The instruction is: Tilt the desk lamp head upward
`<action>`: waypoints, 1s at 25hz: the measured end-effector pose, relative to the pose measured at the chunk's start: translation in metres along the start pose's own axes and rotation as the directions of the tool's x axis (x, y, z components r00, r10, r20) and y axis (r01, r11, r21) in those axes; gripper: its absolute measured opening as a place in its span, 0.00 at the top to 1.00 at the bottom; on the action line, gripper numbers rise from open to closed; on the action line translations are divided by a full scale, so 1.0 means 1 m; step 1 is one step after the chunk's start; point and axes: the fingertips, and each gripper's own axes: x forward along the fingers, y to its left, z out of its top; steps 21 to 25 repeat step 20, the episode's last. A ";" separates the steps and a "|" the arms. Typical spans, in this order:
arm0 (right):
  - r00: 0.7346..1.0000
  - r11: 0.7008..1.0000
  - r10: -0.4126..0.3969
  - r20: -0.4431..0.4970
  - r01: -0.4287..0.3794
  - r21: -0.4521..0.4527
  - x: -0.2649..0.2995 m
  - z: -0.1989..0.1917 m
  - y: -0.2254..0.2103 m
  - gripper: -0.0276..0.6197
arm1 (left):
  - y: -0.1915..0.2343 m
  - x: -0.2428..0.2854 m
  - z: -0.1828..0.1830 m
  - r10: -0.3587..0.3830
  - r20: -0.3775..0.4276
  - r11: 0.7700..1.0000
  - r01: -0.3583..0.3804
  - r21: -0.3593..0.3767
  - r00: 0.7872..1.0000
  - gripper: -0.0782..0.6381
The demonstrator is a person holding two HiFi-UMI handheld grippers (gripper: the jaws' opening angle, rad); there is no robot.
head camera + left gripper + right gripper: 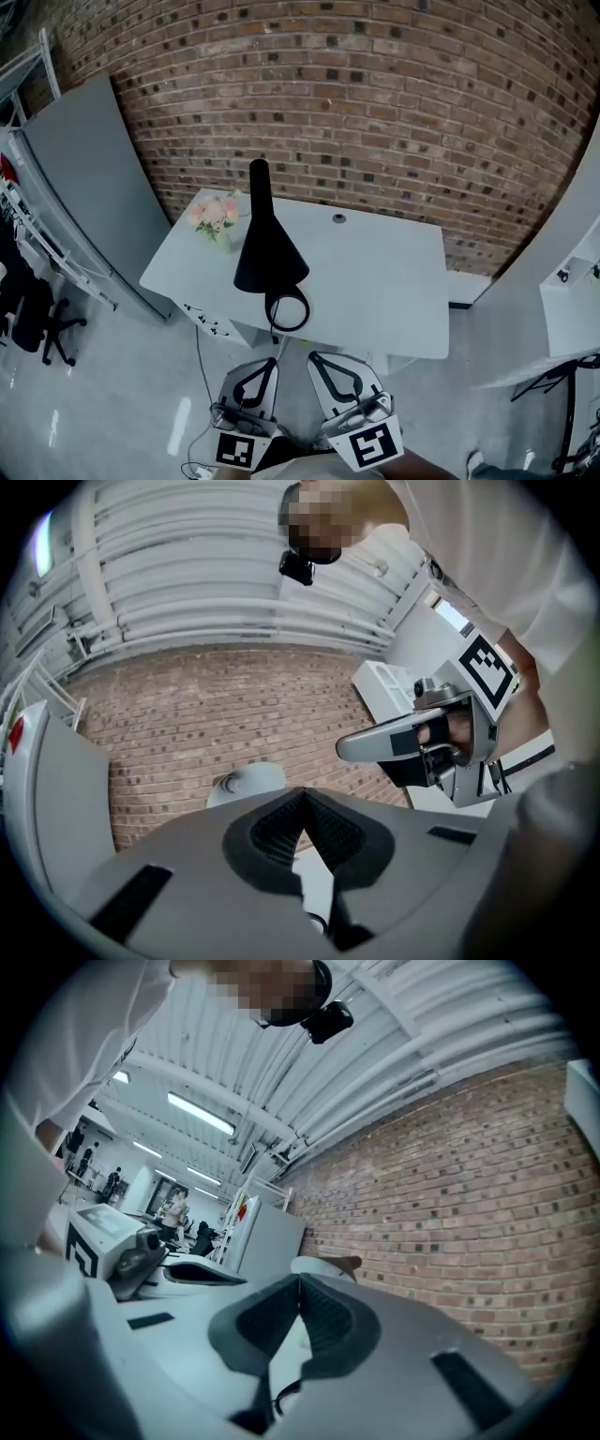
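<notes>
1. Lamp, black, on a white table, left of centre and close to the front edge.
2. Cone-shaped head, narrow end up and away, wide mouth down toward the ring base.
3. Base right at the table's front edge, with a cord dropping from it.
4. Flowers, pink, at the back left corner of the table, just beside the lamp's narrow end.
5. Small round hole near the back edge, well apart from the lamp.
6. Brick wall behind the table; grey cabinet to the left.
7. Left gripper held low in front of the table, apart from the lamp; clenched tip to tip on nothing.
8. Right gripper just beside it, also short of the table; likewise closed and empty.
9. Both pointed up toward the wall in their own views.
</notes>
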 end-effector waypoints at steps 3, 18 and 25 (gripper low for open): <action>1.000 1.000 -0.009 0.018 0.009 -0.001 -0.002 0.010 0.000 0.93 | 0.003 -0.003 0.008 0.007 0.007 1.000 -0.007 0.016 1.000 0.88; 0.998 1.000 0.023 0.064 -0.024 0.017 0.001 0.015 0.008 0.93 | -0.003 -0.015 0.010 0.015 -0.008 0.998 -0.014 0.057 1.000 0.88; 0.998 0.999 0.034 0.061 -0.034 0.002 0.000 0.015 0.007 0.93 | -0.004 -0.013 0.011 0.021 -0.007 0.998 -0.021 0.054 1.000 0.88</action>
